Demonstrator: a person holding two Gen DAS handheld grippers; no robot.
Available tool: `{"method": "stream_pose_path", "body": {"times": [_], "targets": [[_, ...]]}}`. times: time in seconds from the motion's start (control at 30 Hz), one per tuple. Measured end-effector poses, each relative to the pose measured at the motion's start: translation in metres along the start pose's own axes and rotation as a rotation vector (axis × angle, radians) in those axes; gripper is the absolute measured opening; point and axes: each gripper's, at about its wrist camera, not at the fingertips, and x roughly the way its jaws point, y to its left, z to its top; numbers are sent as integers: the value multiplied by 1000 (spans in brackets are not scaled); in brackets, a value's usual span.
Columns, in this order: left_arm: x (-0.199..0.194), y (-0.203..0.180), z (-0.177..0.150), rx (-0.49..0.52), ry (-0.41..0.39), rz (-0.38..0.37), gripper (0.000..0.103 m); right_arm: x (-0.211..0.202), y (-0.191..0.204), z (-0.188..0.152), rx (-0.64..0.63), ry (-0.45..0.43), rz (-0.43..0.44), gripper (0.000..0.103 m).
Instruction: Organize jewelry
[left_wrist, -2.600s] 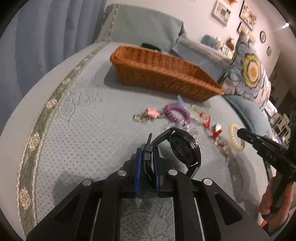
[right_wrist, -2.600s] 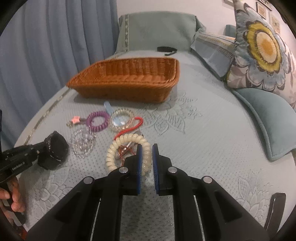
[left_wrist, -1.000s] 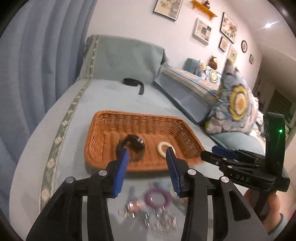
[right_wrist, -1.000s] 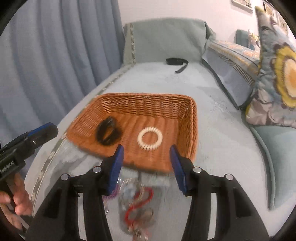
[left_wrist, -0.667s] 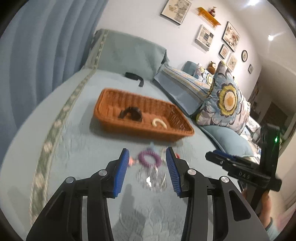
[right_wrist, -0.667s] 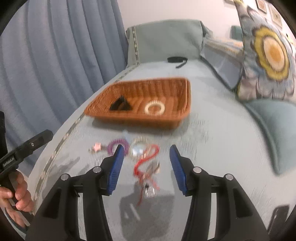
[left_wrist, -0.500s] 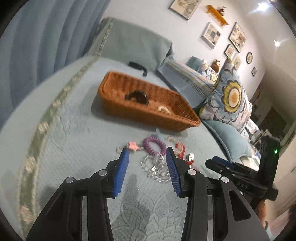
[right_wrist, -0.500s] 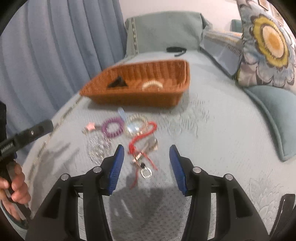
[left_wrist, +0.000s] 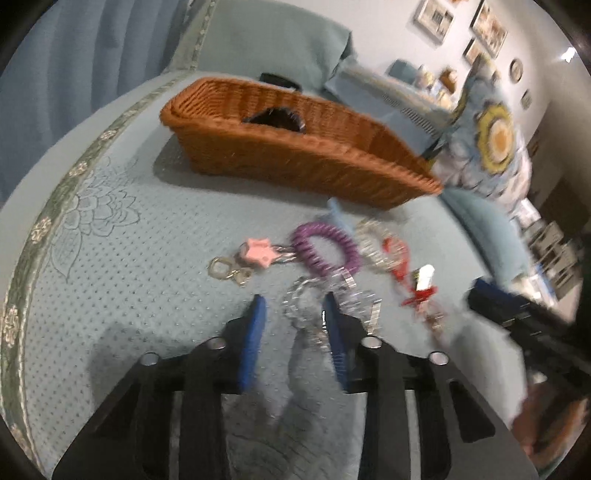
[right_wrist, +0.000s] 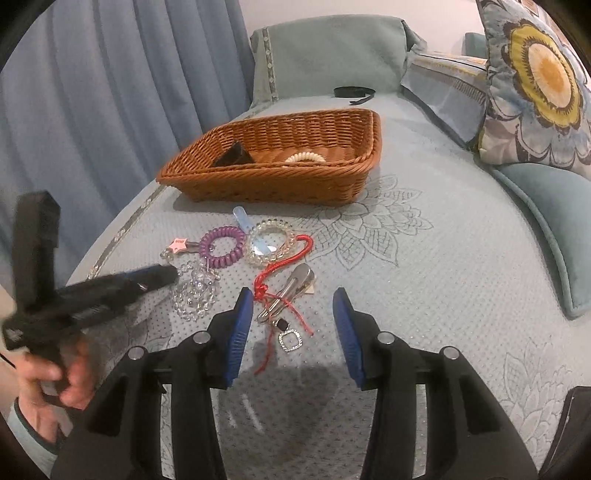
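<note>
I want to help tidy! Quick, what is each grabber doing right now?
Left gripper: open, jaws just closing around the clear bead bracelet, not gripping yet.
Right gripper: open, holding nothing.

Left wrist view motion-blurred; black item (left_wrist: 275, 117) in basket (left_wrist: 295, 162) half hidden behind wall

An orange-brown woven basket (right_wrist: 280, 173) sits on a pale blue-green bedspread (right_wrist: 424, 280) stitched with flower outlines and dots. Near it lie a purple coil band (right_wrist: 221, 246), a pink star charm (right_wrist: 179, 244) and a red cord (right_wrist: 284, 280). The cushion (right_wrist: 535, 85) bears a yellow flower, and the curtain (right_wrist: 110, 92) is blue
</note>
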Motion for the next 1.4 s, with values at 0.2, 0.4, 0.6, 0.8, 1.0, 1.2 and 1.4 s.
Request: {"method": "stream_pose_path", "body": {"times": [0.2,0.4,0.6,0.8,1.0,1.2,1.4], "targets": [[-3,0,1,19,12,21,6,7,9,8,-27,-5,-7,41],[-18,9,-4,29,26,6,6,42,18,43,-83,32,-58,30],[-27,20,-5,18,44,-36,6,90,17,66,-123,130,-65,24],[-24,17,-6,34,64,-46,26,108,23,59,-171,166,-88,20],[-12,-2,-8,148,51,79,13,81,19,51,-131,103,-72,8],[-15,-10,-8,191,6,83,5,31,17,38,-78,5,-11,8],[-70,-19,-1,171,-156,-180,5,-1,18,37,-87,-56,23,8]]}}
